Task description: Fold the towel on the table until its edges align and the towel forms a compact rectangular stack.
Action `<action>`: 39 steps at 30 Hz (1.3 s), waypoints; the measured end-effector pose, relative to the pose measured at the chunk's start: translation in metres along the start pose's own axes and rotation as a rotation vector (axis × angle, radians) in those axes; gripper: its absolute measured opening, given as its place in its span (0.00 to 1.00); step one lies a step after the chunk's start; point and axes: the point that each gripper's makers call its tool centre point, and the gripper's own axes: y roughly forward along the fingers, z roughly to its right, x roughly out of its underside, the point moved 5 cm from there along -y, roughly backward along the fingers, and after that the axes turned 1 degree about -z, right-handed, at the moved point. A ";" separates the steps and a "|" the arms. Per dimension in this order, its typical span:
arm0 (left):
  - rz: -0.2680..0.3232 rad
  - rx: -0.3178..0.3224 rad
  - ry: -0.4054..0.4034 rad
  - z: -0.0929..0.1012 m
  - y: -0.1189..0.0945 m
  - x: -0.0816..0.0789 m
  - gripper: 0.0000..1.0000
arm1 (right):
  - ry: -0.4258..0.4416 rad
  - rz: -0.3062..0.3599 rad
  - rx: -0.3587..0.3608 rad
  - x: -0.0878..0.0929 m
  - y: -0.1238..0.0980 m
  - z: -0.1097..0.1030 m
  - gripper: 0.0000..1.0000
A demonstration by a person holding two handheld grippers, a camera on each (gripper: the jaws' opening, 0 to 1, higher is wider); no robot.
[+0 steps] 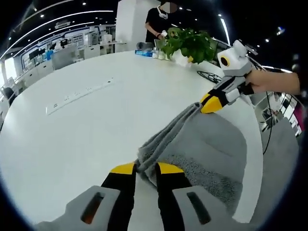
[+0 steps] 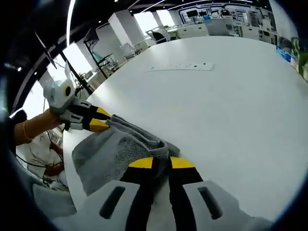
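The grey towel (image 1: pixel 202 149) lies bunched on the white table (image 1: pixel 72 134), its lifted edge strung between both tools; the left gripper (image 1: pixel 144 169) is clenched on one corner just ahead of its jaws; the right gripper (image 2: pixel 161 162) pinches the other corner; that edge's long axis runs gripper to gripper, so neither is nearer.

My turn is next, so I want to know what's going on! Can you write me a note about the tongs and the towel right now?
Left tongs: shut on one corner of the grey towel.
Right tongs: shut on another corner of the towel, along the same raised edge.
Towel: near the edge of the white table, that edge lifted and bunched between the tongs, the rest lying on the table.
Done: both corners gripped.
Left: probably carry the edge across to the opposite side, line up the edges, and fold again into a compact rectangle.
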 end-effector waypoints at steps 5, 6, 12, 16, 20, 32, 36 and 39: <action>0.035 -0.006 -0.010 0.003 -0.018 -0.003 0.23 | 0.007 0.052 0.001 -0.005 -0.009 0.002 0.15; 0.040 -0.008 -0.010 0.003 -0.022 -0.003 0.25 | 0.008 0.066 -0.003 -0.006 -0.011 0.000 0.16; 0.099 -0.024 -0.022 0.014 -0.048 0.000 0.29 | -0.026 0.143 0.017 -0.009 -0.030 -0.007 0.28; 0.124 -0.032 -0.008 0.023 -0.064 0.003 0.36 | -0.054 0.163 0.025 -0.008 -0.041 -0.008 0.37; 0.148 -0.032 -0.014 0.028 -0.077 0.006 0.39 | -0.093 0.156 0.013 -0.005 -0.052 -0.016 0.40; 0.203 -0.050 -0.033 0.049 -0.113 0.015 0.59 | -0.112 0.169 0.027 0.014 -0.092 -0.040 0.51; 0.249 -0.054 -0.046 0.060 -0.127 0.018 0.67 | -0.163 0.148 0.015 0.031 -0.100 -0.048 0.59; 0.246 -0.073 -0.041 0.066 -0.134 0.025 0.76 | -0.158 0.132 0.003 0.044 -0.102 -0.053 0.62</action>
